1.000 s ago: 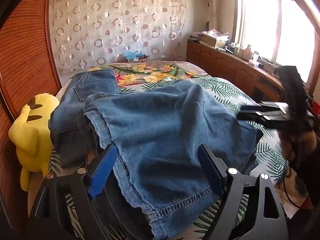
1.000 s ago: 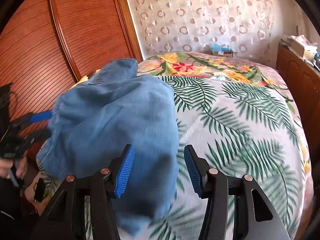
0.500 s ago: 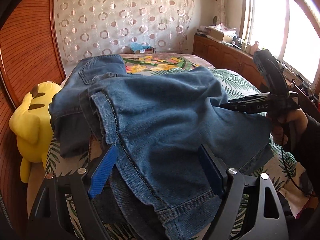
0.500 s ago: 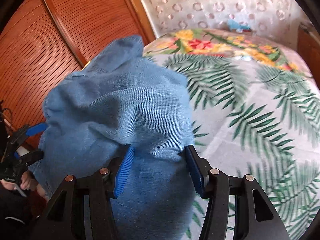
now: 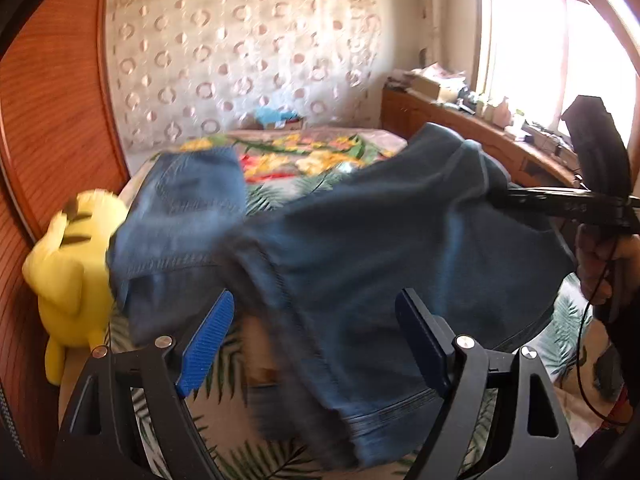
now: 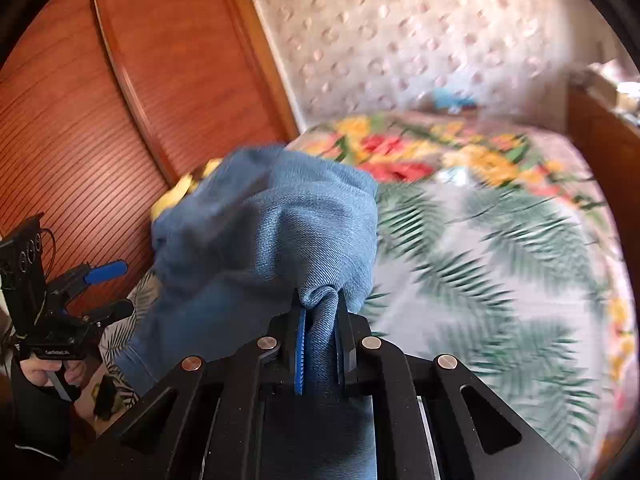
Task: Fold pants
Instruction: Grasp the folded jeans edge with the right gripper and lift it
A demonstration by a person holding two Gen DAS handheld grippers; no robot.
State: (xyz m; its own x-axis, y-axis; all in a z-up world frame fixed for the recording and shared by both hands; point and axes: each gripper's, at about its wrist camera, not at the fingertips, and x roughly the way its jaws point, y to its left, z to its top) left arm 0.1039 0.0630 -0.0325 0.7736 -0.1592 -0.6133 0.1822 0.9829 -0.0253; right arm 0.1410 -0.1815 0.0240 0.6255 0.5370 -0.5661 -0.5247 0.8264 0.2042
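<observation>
The blue denim pants [image 5: 360, 248] are draped over the palm-leaf bedspread [image 6: 500, 264], with one part lifted clear of the bed on the window side. A bunched fold of the denim is pinched between the blue pads of the right gripper [image 6: 320, 344]; its jaws have just been closing and are now pressed together on the cloth, which fills the narrow gap between them. In the left wrist view this same gripper is seen at the right edge, level with the raised cloth, held by a hand [image 5: 600, 264] below it.

The left gripper [image 5: 316, 344] is spread wide, its blue pads [image 5: 206, 340] standing well apart on either side of the hanging hem. The denim lies between and beyond them, but no pad is seen pressing on it. In the right wrist view that gripper is seen at the far left, also parted, gripped by a hand [image 6: 48, 368].

A yellow plush toy [image 5: 72, 276] is wedged between the bed's edge and the reddish slatted wardrobe door [image 6: 132, 92], touching the waist end of the pants. A wooden sideboard [image 5: 460, 136] runs under the bright window [image 5: 560, 52]. Both views are blurred.
</observation>
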